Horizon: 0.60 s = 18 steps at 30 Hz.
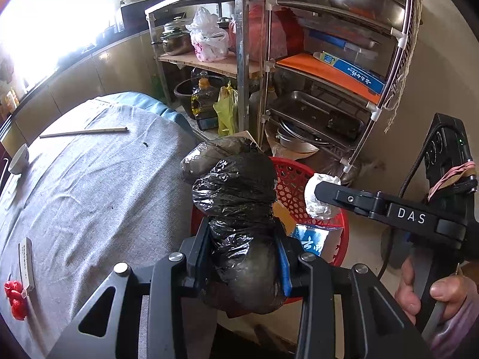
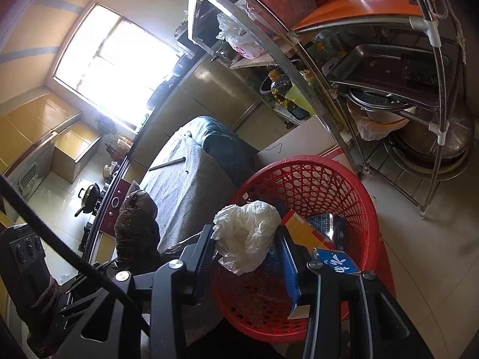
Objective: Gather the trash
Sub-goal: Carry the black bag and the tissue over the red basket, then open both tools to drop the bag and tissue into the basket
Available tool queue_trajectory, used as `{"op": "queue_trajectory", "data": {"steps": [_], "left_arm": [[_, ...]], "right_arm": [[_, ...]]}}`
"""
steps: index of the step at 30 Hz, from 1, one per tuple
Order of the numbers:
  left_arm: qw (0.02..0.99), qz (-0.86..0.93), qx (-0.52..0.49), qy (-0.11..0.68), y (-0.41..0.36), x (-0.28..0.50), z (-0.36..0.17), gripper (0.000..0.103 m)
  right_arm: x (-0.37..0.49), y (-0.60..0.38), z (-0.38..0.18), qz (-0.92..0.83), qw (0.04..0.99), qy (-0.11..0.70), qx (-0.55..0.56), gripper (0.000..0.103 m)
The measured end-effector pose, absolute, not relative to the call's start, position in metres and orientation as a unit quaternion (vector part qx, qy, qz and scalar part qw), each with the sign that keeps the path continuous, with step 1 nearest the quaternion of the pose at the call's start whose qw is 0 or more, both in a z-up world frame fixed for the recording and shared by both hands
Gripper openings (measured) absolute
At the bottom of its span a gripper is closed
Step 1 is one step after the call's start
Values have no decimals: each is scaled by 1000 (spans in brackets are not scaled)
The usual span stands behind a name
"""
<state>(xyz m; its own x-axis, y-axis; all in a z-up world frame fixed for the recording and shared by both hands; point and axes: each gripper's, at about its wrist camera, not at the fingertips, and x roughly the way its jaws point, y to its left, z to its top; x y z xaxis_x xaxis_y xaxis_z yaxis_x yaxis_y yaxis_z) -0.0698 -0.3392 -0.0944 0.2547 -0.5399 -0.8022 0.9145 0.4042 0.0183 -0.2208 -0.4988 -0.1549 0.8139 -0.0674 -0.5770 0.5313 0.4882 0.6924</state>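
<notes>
My left gripper (image 1: 244, 251) is clamped on a black plastic bag (image 1: 236, 209), crinkled and bulging out above and below the pads. The bag is held in the air at the table edge, in front of the red basket (image 1: 299, 179), partly over its near rim.

My right gripper (image 2: 247, 239) is closed on a crumpled white plastic wad (image 2: 248, 233), both fingers pressing its sides. The wad hangs over the open mouth of the red basket (image 2: 314, 179), not resting on anything. From the left wrist view the same white plastic wad (image 1: 317, 200) sits at the tip of the right gripper (image 1: 324, 193), above the basket's far side.

Already in the basket: a blue carton (image 2: 338, 261) with white lettering and a yellow-orange flat pack (image 2: 302, 230), both leaning against the right wall.

The basket stands on the floor between the table and a metal rack (image 1: 344, 89). The table has a grey cloth (image 1: 89, 194). On it: a pair of chopsticks (image 1: 83, 132) towards the far side, a white bowl (image 1: 18, 158) at the left edge, red items (image 1: 15, 299) at the near left; can't tell what those are.

The rack holds steel trays, pans and a blue box (image 1: 357, 74).
</notes>
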Motion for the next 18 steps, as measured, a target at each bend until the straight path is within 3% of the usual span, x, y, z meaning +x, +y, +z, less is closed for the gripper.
{"op": "queue_trajectory", "data": {"steps": [18], "left_arm": [[747, -488, 248, 378, -336, -67, -97, 41]], "right_arm": [[-225, -501, -160, -183, 817, 246, 489, 52]]}}
